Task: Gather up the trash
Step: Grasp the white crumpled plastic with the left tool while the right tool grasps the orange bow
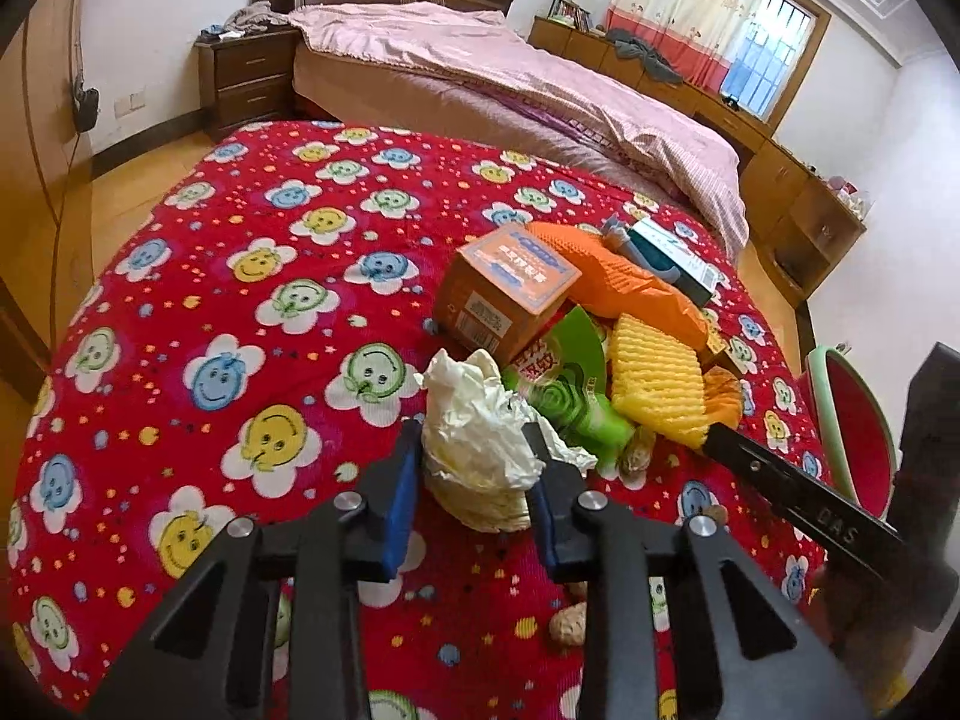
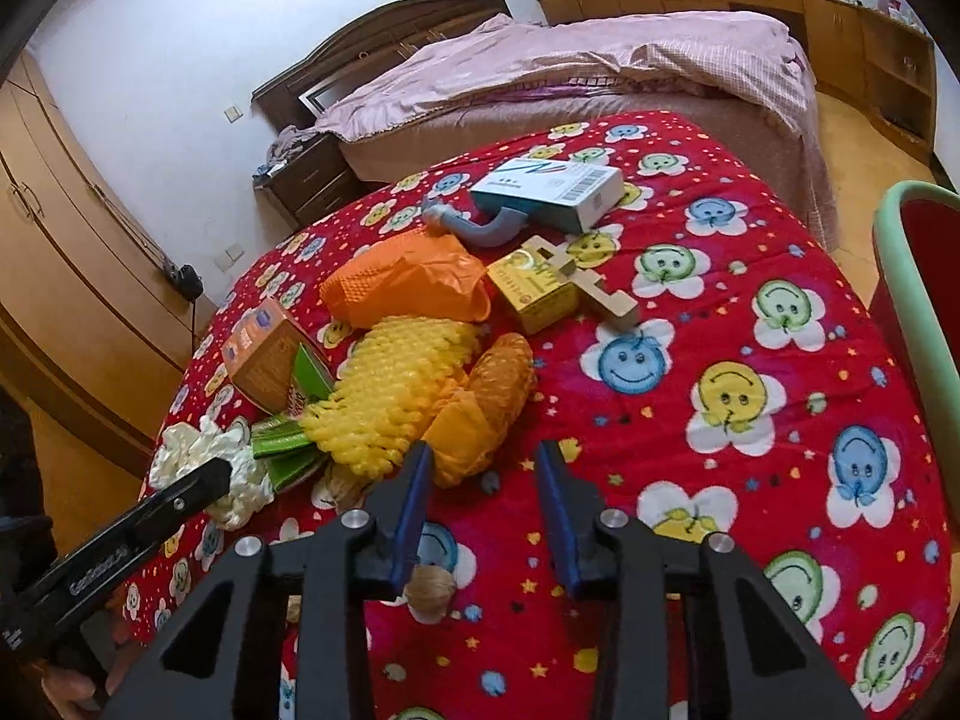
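Observation:
A heap of trash lies on the red flower-print cloth (image 1: 240,276). My left gripper (image 1: 474,438) has its jaws around a crumpled white tissue wad (image 1: 480,450), which also shows in the right wrist view (image 2: 204,456). Behind it lie an orange carton (image 1: 504,288), a green wrapper (image 1: 570,384), yellow foam netting (image 1: 654,384) and an orange bag (image 1: 630,282). My right gripper (image 2: 486,456) is open and empty, just in front of the yellow netting (image 2: 390,402) and an orange net sleeve (image 2: 492,402). A red bin with a green rim (image 2: 906,276) stands at the right.
A white and teal box (image 2: 552,192), a grey plastic pipe piece (image 2: 474,228), a small yellow box (image 2: 534,288) and a wooden piece (image 2: 600,294) lie further back. Walnut shells (image 2: 429,591) lie near my right gripper. A pink bed (image 1: 510,78) stands behind.

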Demonstrator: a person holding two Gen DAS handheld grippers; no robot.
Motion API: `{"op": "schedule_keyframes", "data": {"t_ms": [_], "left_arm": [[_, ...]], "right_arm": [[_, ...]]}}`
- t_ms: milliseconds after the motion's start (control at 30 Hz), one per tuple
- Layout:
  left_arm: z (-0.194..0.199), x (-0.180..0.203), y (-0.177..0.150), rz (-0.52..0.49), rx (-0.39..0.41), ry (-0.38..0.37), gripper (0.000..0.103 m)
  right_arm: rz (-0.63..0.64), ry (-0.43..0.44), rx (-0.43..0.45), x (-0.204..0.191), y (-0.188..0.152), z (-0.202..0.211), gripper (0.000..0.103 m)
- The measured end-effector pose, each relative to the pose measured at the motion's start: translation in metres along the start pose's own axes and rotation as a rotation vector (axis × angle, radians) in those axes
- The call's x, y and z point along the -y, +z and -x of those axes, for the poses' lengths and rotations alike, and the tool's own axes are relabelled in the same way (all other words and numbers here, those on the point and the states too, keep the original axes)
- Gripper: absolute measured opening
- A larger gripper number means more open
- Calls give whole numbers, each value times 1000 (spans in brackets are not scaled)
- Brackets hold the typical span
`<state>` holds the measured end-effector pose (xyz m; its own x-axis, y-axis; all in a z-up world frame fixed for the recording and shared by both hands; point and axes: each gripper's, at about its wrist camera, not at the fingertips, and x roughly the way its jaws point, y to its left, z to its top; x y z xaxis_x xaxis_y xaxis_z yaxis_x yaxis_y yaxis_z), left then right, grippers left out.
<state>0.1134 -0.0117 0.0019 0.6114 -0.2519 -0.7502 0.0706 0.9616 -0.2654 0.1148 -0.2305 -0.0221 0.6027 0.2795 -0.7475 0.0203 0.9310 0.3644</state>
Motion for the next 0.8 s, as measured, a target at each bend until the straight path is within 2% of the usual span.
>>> {"op": "schedule_keyframes", "data": {"t_ms": [100, 233, 267, 333, 433, 633, 800], "left_arm": [[11, -2, 0, 2, 18, 5, 32], [20, -4, 0, 9, 34, 10, 32], [22, -5, 0, 10, 38, 11, 32], [26, -4, 0, 10, 43, 11, 32], [31, -3, -2, 4, 47, 12, 32], [42, 11, 0, -30, 60, -13, 32], [46, 36, 3, -66, 59, -64, 32]], "right_arm": [[-20, 31, 0, -2, 0, 1, 38], [1, 23, 3, -8, -1, 1, 37], [7, 18, 3, -9, 0, 0, 35], [13, -2, -3, -10, 0, -4, 24], [-3, 0, -5, -5, -3, -3, 18], [3, -23, 57, 3, -14, 29, 17], [-7, -37, 111, 16, -20, 63, 17]]}}
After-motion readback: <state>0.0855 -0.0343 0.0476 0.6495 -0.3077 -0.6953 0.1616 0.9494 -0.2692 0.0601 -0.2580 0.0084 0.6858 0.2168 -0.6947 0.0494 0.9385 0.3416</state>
